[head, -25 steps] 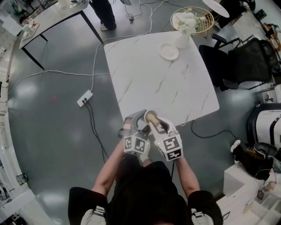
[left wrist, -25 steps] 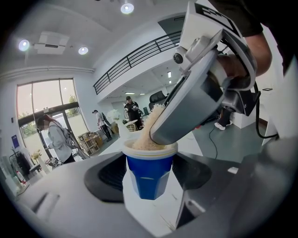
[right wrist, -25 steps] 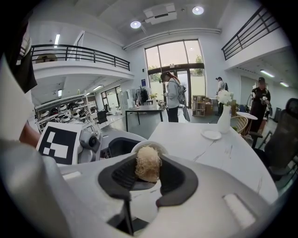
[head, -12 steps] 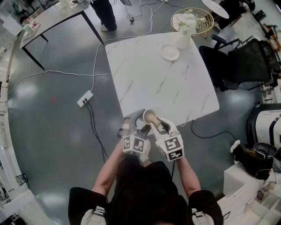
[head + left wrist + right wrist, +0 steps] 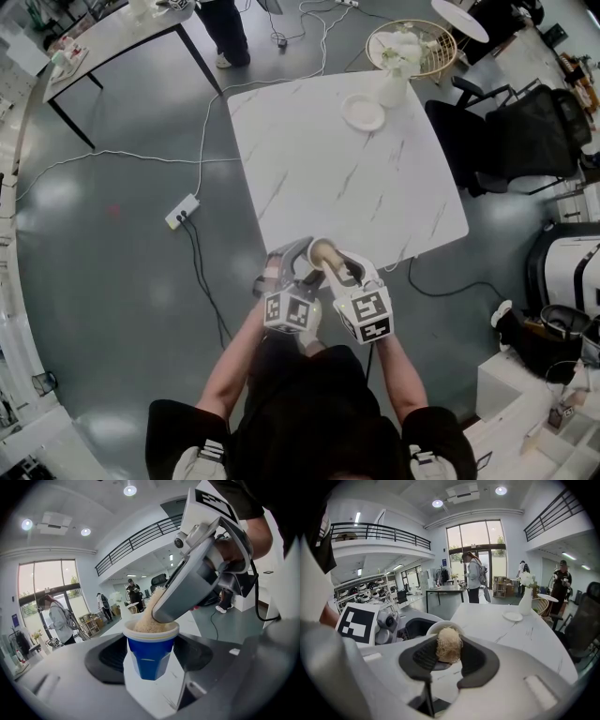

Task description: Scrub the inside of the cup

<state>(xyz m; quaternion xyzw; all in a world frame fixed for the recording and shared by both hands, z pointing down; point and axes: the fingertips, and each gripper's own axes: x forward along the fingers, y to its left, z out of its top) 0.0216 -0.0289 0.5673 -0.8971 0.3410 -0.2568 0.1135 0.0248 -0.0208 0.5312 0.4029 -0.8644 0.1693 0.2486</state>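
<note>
A blue cup with a white rim [image 5: 151,656] sits upright between the pads of my left gripper [image 5: 151,654], which is shut on it. My right gripper [image 5: 449,652] is shut on a tan fibrous scrubber [image 5: 448,645], whose lower end sits inside the cup's mouth [image 5: 435,628]. In the left gripper view the scrubber [image 5: 151,619] fills the cup's opening, with the right gripper's grey jaw slanting down onto it. In the head view both grippers meet over the near edge of the white marble table [image 5: 309,169], the left gripper [image 5: 289,267] beside the right gripper [image 5: 330,262], and the scrubber [image 5: 323,251] shows between them.
A white plate [image 5: 362,112] and a white vase with flowers [image 5: 392,80] stand at the table's far side. A black chair [image 5: 525,131] is to the right. A power strip [image 5: 181,210] and cables lie on the grey floor at left. People stand in the background.
</note>
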